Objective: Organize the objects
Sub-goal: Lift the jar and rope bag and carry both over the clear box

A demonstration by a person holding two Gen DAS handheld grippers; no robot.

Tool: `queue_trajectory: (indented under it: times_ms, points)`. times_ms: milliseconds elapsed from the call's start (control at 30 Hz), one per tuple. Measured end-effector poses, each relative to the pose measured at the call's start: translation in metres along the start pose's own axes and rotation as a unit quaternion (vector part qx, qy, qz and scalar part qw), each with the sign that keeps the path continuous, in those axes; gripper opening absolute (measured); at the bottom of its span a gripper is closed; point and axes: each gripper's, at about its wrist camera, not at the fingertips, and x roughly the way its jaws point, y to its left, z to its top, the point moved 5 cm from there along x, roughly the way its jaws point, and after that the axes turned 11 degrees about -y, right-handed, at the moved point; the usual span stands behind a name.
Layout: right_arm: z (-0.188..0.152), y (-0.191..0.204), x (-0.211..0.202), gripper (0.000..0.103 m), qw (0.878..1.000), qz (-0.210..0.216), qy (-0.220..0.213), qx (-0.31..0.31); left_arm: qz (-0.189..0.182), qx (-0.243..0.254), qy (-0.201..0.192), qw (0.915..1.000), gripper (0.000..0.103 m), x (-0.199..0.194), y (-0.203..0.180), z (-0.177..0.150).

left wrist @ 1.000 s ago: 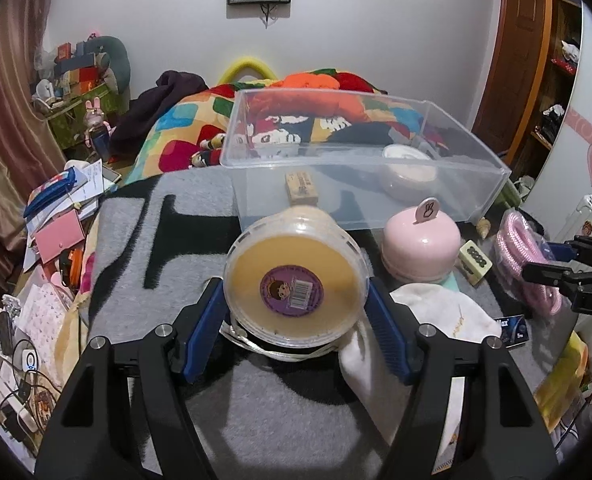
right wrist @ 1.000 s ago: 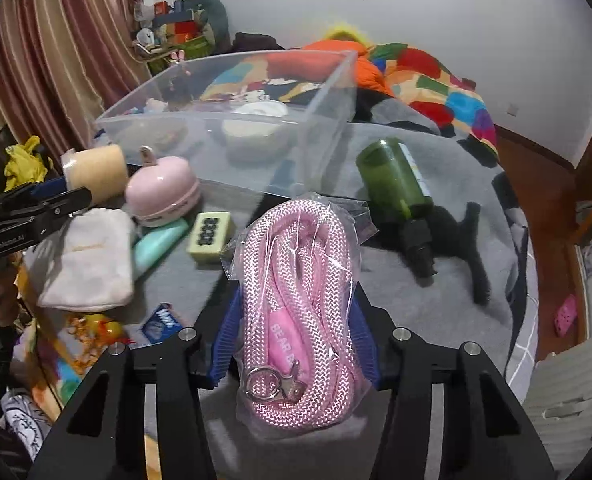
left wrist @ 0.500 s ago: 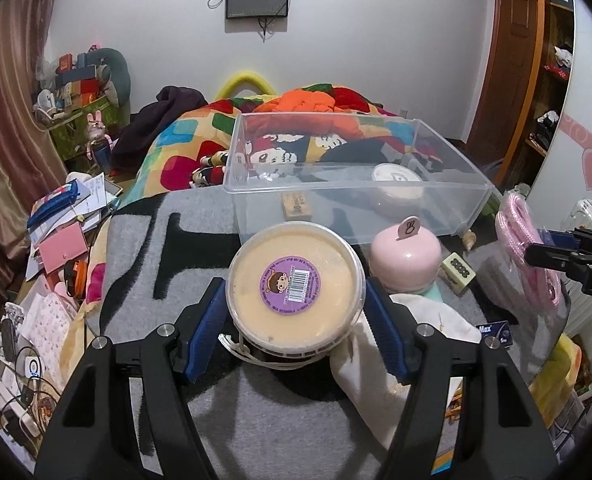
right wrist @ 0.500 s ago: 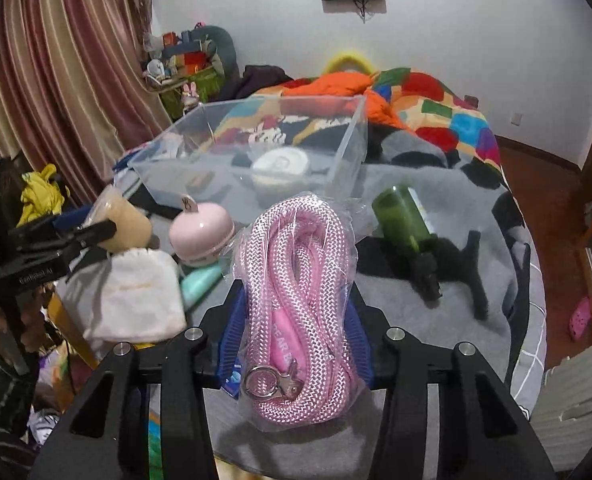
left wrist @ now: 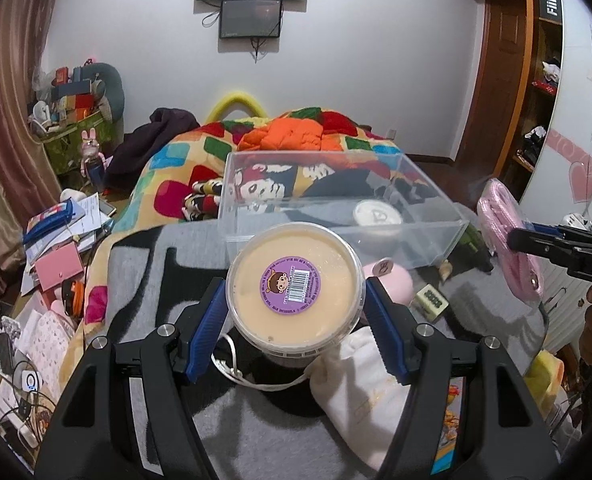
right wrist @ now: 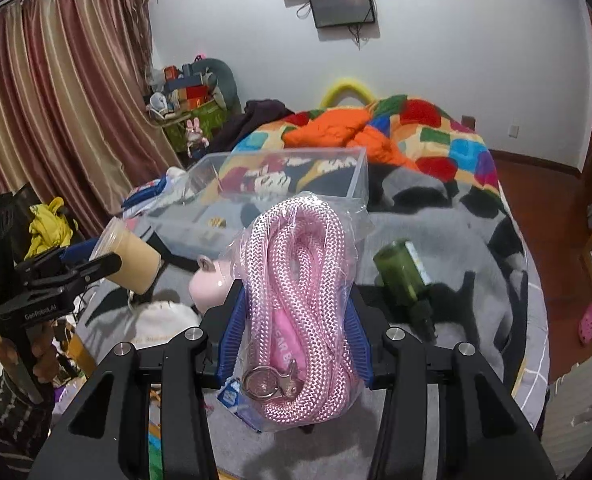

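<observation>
My left gripper is shut on a round tub with a cream lid and purple sticker, held above the grey blanket. My right gripper is shut on a bagged coil of pink rope, also lifted. The clear plastic bin stands just beyond the tub and holds a white round case and a small item. The tub and left gripper show at the left of the right wrist view; the bin is behind the rope.
A pink round case, a small green keypad box and a white drawstring pouch lie on the blanket. A green bottle lies right of the rope. A patchwork quilt lies behind the bin; clutter fills the left floor.
Both grippers have risen with their loads. The tub and the rope now sit higher above the blanket, and the bin looks lower and farther below them.
</observation>
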Motion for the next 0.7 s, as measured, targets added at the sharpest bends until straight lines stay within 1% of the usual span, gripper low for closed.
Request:
queue_trajectory:
  times_ms: [133,333,500,700]
  points:
    - [0.011,0.003,-0.001,0.043,1.0,-0.004,-0.013,-0.001,-0.006,-0.005,-0.01,0.9999,0.067,0.0,-0.002,0.011]
    - [0.025,0.009,0.004,0.043,1.0,-0.01,-0.026,-0.006,-0.006,0.003,-0.035,0.9994,0.067,-0.005,-0.006,0.031]
    - [0.033,0.012,0.012,0.043,0.999,-0.016,-0.031,-0.008,-0.009,0.003,-0.051,0.9987,0.067,-0.005,-0.009,0.045]
    - [0.042,0.011,0.018,0.043,0.999,-0.021,-0.038,-0.006,-0.019,-0.003,-0.047,0.9987,0.067,0.005,-0.012,0.051]
